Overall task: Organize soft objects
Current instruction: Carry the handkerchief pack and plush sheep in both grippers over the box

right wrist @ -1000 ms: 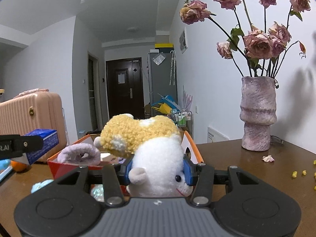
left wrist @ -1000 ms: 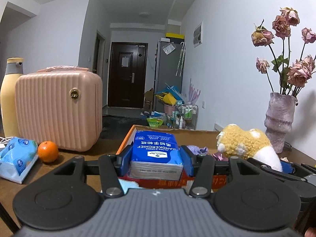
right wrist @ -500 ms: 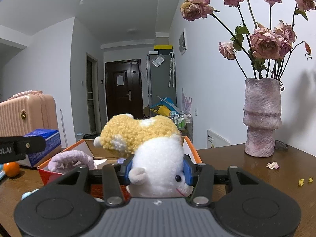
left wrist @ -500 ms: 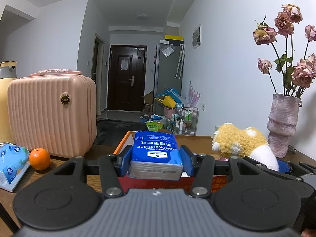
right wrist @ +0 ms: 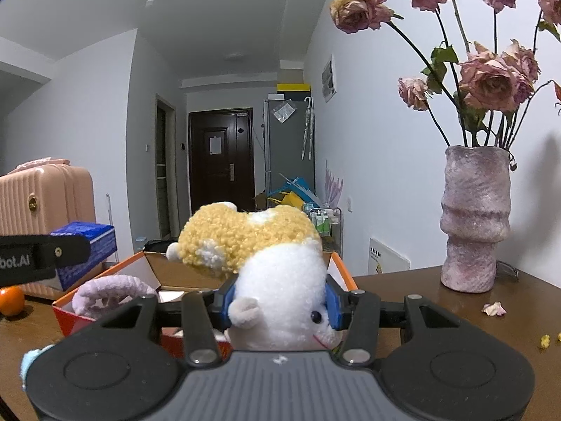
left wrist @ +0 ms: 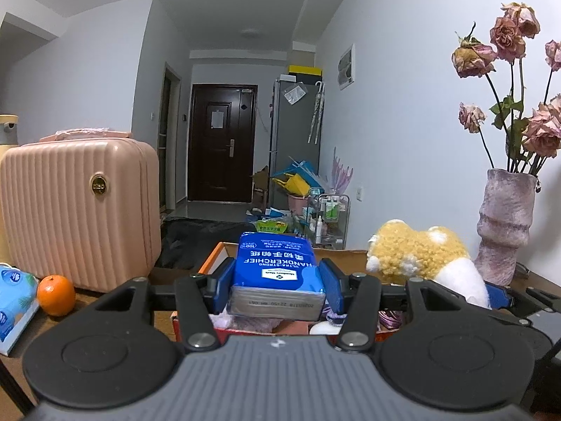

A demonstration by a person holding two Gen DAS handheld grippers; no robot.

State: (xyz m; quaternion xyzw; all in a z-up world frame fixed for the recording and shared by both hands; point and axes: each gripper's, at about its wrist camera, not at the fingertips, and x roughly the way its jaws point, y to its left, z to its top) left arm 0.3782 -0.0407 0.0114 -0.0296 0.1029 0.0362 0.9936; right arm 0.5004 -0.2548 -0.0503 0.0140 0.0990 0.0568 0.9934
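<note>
one blue tissue pack (left wrist: pixel 277 273) sat clamped in the left gripper (left wrist: pixel 277 284) above the orange box (right wrist: pixel 345 275); one plush toy (right wrist: pixel 277 273) was squeezed in the right gripper (right wrist: pixel 280 301) beside it; one orange (left wrist: pixel 56 294), one vase (right wrist: pixel 473 221).

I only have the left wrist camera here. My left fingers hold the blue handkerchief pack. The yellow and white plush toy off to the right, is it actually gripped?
Observer: Yes. The right gripper has its blue fingers pressed against both sides of the plush toy's white head.
Operator: What's on the table right of the vase? My view cuts off there.
Observer: A fallen pink petal lies on the table near the foot of the vase, with a few yellow crumbs further right.
</note>
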